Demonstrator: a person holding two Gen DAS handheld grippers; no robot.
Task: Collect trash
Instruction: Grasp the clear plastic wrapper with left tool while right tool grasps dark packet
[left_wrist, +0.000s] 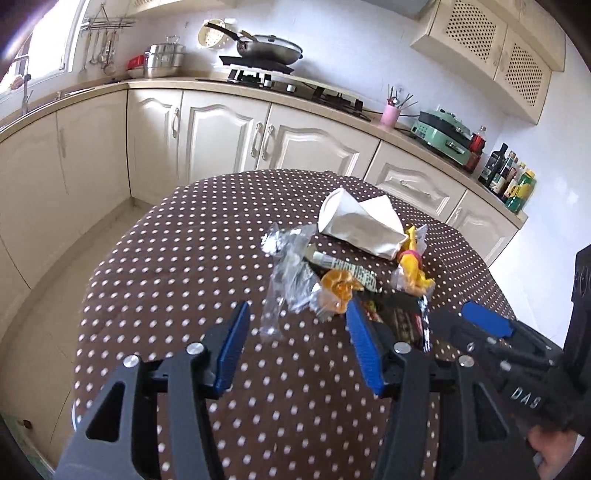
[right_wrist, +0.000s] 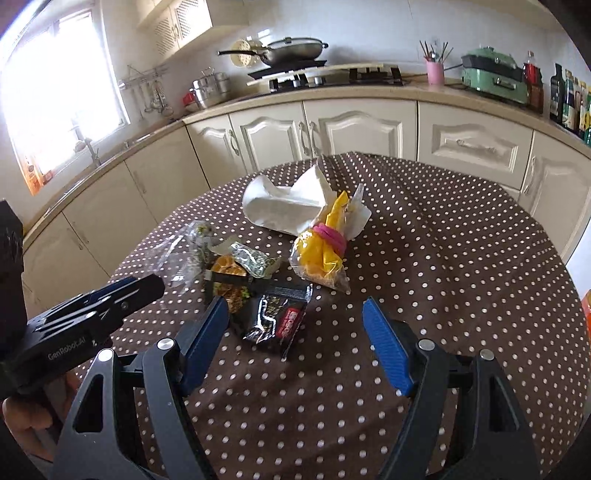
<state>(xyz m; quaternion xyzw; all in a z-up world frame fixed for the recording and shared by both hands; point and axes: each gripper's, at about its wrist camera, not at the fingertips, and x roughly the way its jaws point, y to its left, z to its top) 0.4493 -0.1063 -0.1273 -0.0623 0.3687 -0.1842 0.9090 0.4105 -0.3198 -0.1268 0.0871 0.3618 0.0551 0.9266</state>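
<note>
Here, you hold both the left gripper (left_wrist: 295, 343) and right gripper (right_wrist: 295, 343) spread and empty over the near edge of the table (right_wrist: 461, 258), because the trash (right_wrist: 280, 254) sits heaped mid-cloth, nearer the far edge, ready for gathering.

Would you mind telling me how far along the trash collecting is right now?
Nothing looks collected yet. The crushed paper cup, yellow snack bag, black wrapper and clear plastic wrap all lie on the dotted tablecloth. Both the left tongs and right tongs are open and empty, so every piece remains.
</note>
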